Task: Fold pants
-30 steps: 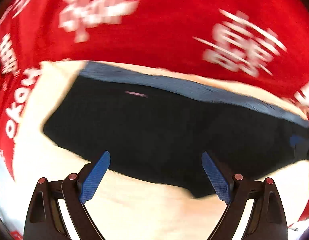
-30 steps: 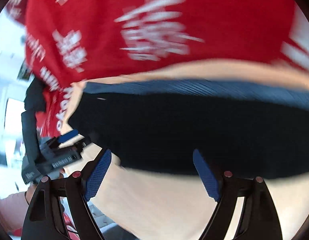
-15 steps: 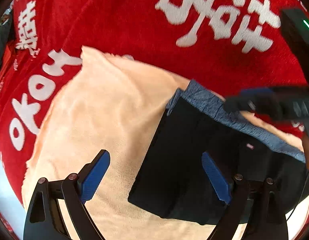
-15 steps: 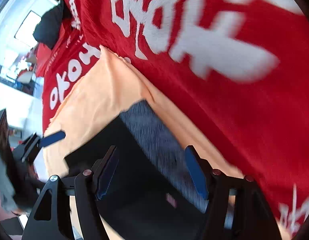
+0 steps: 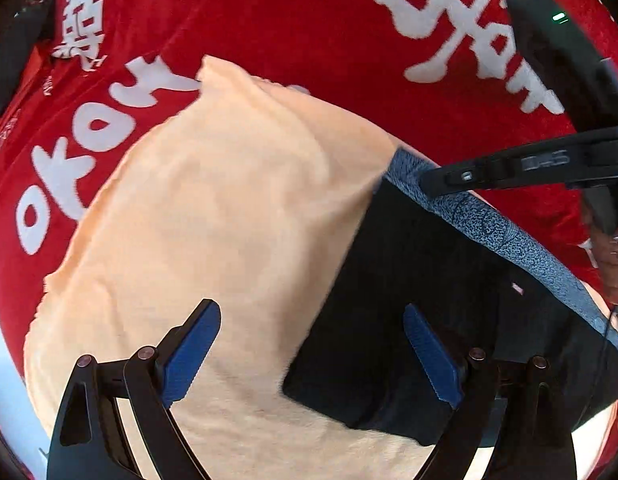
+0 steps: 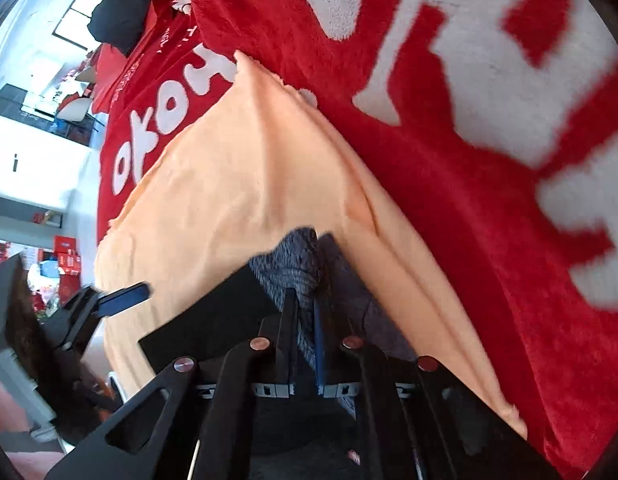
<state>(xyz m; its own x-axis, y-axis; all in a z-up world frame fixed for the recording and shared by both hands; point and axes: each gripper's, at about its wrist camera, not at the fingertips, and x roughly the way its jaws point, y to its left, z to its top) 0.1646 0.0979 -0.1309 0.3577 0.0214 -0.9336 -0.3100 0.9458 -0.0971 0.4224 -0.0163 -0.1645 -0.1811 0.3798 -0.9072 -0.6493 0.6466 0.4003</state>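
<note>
1. The pants (image 5: 421, 300) are black with a mottled blue-grey waistband (image 5: 505, 236). They lie folded on a peach cloth (image 5: 213, 208).
2. That peach cloth is spread over a red blanket (image 5: 309, 32) with large white lettering, which covers the surface underneath.
3. The pants sit toward one side of the peach cloth, with the waistband along the edge nearest the red blanket. A small light tag (image 5: 517, 288) shows on the black fabric just below the waistband.
4. The left tool (image 5: 313, 356) hangs over the near edge of the pants, pointing steeply down, with its blue pads (image 5: 193, 352) spread wide. Nothing is gripped between them. One pad is above the bare peach cloth, the other above the black fabric.
5. The right tool (image 6: 305, 316) has its two fingers drawn almost together at the waistband end of the pants. The grey-blue waistband fabric (image 6: 297, 264) bunches up right at the fingertips and runs into the narrow gap, so it appears pinched there.
6. From the left wrist view, the right tool's black body (image 5: 521, 164) reaches in from the right and ends over the corner of the waistband. The person's fingers (image 5: 613, 264) show at the frame edge behind it.
7. From the right wrist view, the left tool (image 6: 109, 300) shows at the left side, with one blue pad sticking out over the peach cloth.
8. Beyond the blanket's far edge the room is bright, with white walls and red items that are too small to make out.
</note>
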